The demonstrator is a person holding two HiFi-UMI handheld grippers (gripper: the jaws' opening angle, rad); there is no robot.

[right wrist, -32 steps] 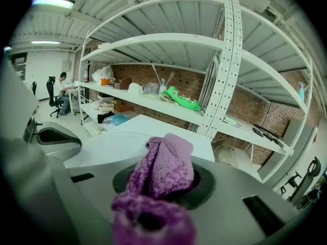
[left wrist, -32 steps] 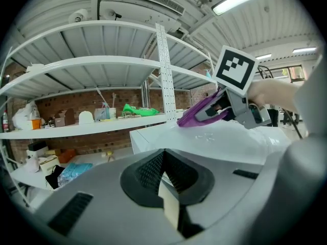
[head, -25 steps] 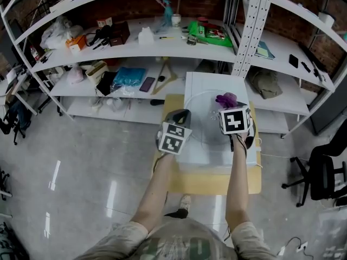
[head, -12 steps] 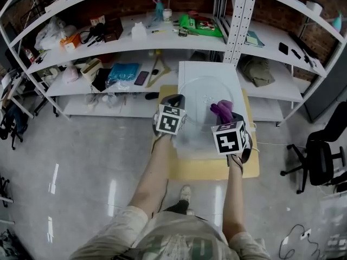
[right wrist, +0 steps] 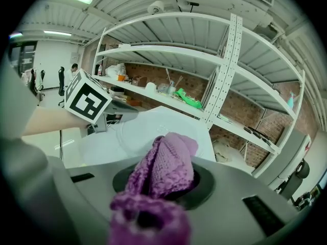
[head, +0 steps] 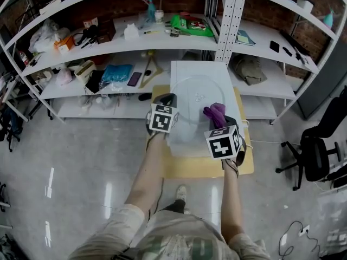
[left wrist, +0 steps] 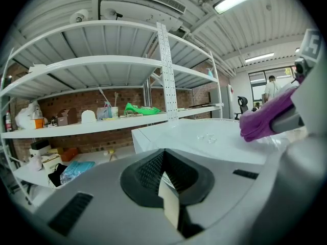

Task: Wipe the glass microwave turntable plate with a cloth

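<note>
The clear glass turntable plate (head: 191,91) lies flat on a white box top (head: 181,72); in the right gripper view the plate (right wrist: 135,131) shows ahead of the jaws. My right gripper (head: 217,116) is shut on a purple knitted cloth (head: 213,111), which rests on the plate's near right part. The cloth (right wrist: 164,162) bulges out between the jaws. My left gripper (head: 166,98) sits at the plate's left rim with its jaws shut; whether they pinch the rim is hidden. The left gripper view shows the cloth (left wrist: 263,119) at right.
The white box stands on a wooden table (head: 190,168). White shelving (head: 124,42) with tools, boxes and a green item (head: 191,23) runs behind and to both sides. An upright shelf post (head: 229,15) rises just beyond the box. A black office chair (head: 317,156) is at right.
My right gripper has drawn the cloth from the plate's far right part toward its near right part. The left gripper has stayed at the plate's left rim.
</note>
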